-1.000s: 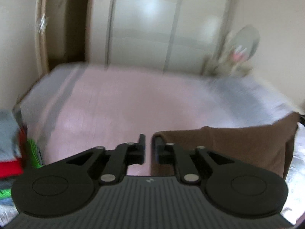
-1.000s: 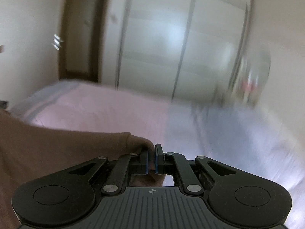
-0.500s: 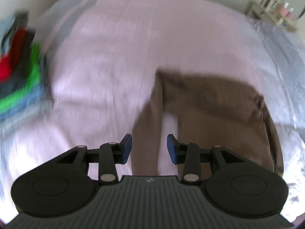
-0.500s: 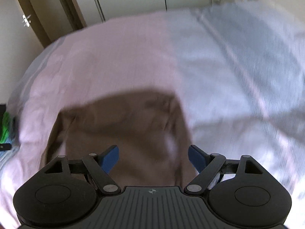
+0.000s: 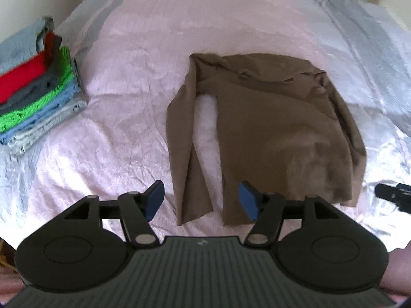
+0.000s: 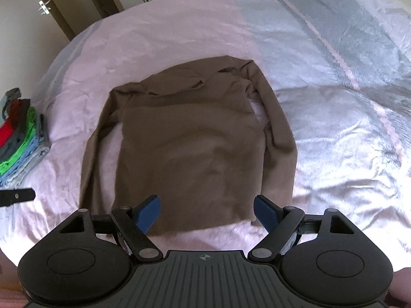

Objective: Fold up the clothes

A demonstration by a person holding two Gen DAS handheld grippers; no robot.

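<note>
A brown long-sleeved knit sweater (image 6: 190, 138) lies spread, unfolded, on the pink-and-grey bed (image 6: 334, 102); both grippers' fingers gape empty; a finished stack of folded clothes (image 5: 36, 82) sits far left.

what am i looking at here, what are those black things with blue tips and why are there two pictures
There is no robot here. A person holds a two-finger gripper in each hand, and each gripper carries a wide-angle camera that looks forward along its fingers. So one picture comes from the left gripper and the other from the right gripper. The black shapes at the bottom are the grippers themselves, and the blue parts are their finger pads.

Both look down on a bed with a pink and grey cover. A brown sweater lies spread on it, sleeves down its sides, not yet folded. To the left sits a stack of folded clothes.

Both grippers are open and hold nothing.
</note>
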